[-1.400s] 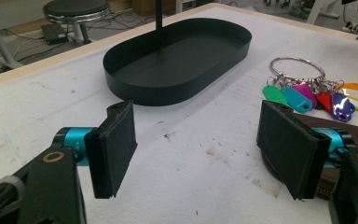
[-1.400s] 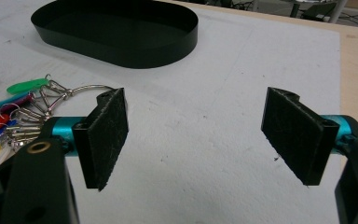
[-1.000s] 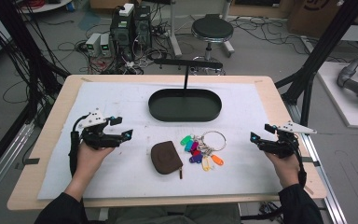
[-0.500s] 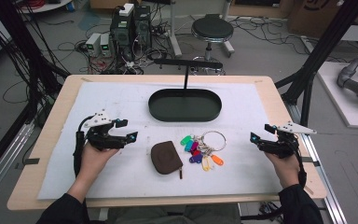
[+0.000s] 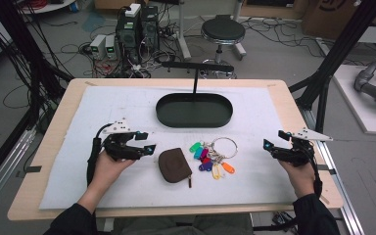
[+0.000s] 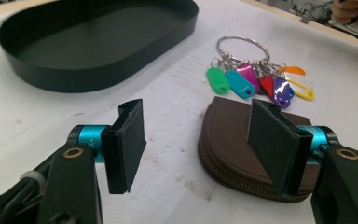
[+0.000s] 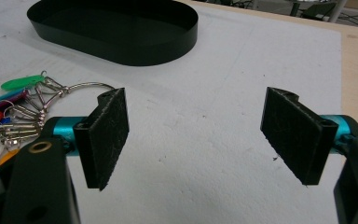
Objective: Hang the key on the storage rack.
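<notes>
A brown zip pouch (image 5: 174,165) (image 6: 228,135) lies on the white mat near the front. Just to its right is a key ring with several coloured tags (image 5: 210,156) (image 6: 251,79) (image 7: 18,112). My left gripper (image 5: 146,141) (image 6: 196,112) hovers just left of the pouch. It is open, its jaws have just been closing a little, and nothing is pressed between them. In the left gripper view its right jaw overlaps the pouch's near edge. My right gripper (image 5: 273,139) (image 7: 196,121) is open over bare mat, to the right of the keys.
A black oval tray (image 5: 194,125) (image 6: 98,74) (image 7: 121,51) stands behind the pouch and keys. A black T-shaped stand (image 5: 196,81) rises at its far side. The wooden table edge (image 5: 303,112) borders the mat. A stool and computers stand on the floor beyond.
My left gripper has moved right, closer to the brown pouch. The right gripper, pouch and keys have stayed where they were.
</notes>
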